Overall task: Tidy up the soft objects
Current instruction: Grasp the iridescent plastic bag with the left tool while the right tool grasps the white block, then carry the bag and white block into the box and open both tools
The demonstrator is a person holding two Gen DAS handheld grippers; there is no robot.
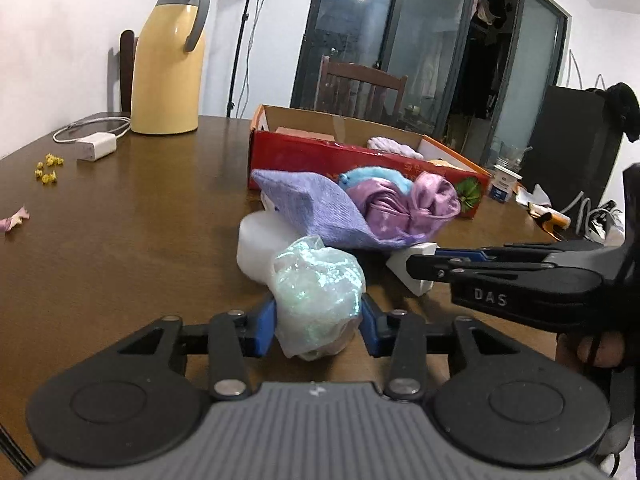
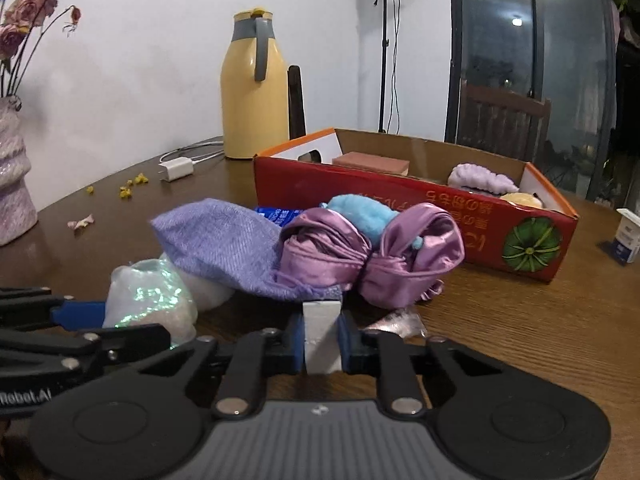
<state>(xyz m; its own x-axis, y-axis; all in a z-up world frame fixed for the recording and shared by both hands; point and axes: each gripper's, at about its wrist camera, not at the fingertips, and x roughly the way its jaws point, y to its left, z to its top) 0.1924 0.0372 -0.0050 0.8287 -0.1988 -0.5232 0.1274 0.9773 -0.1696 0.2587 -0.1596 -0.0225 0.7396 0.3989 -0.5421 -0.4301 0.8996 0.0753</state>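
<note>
A crumpled iridescent plastic bag (image 1: pixel 320 280) sits between the blue pads of my left gripper (image 1: pixel 318 314), and the pads press on its sides. My right gripper (image 2: pixel 322 320) is shut on a small white foam block (image 2: pixel 322 332), just right of the bag. Right behind both lies a heap on the table: a lavender cloth (image 2: pixel 228 244), shiny pink-purple satin fabric (image 2: pixel 372 256), a fluffy blue piece (image 2: pixel 360 216) and a white foam lump (image 1: pixel 260 244). Beyond it stands an open red cardboard box (image 2: pixel 360 192) holding a purple fluffy item (image 2: pixel 480 178) and a brown block (image 2: pixel 372 162).
A tall yellow thermos jug (image 1: pixel 168 60) and a white charger (image 1: pixel 96 148) stand at the back left of the wooden table. A vase (image 2: pixel 12 184) of dried flowers is at the far left. Right of the box stands a small white carton (image 2: pixel 628 240). A chair (image 1: pixel 360 88) stands behind the box.
</note>
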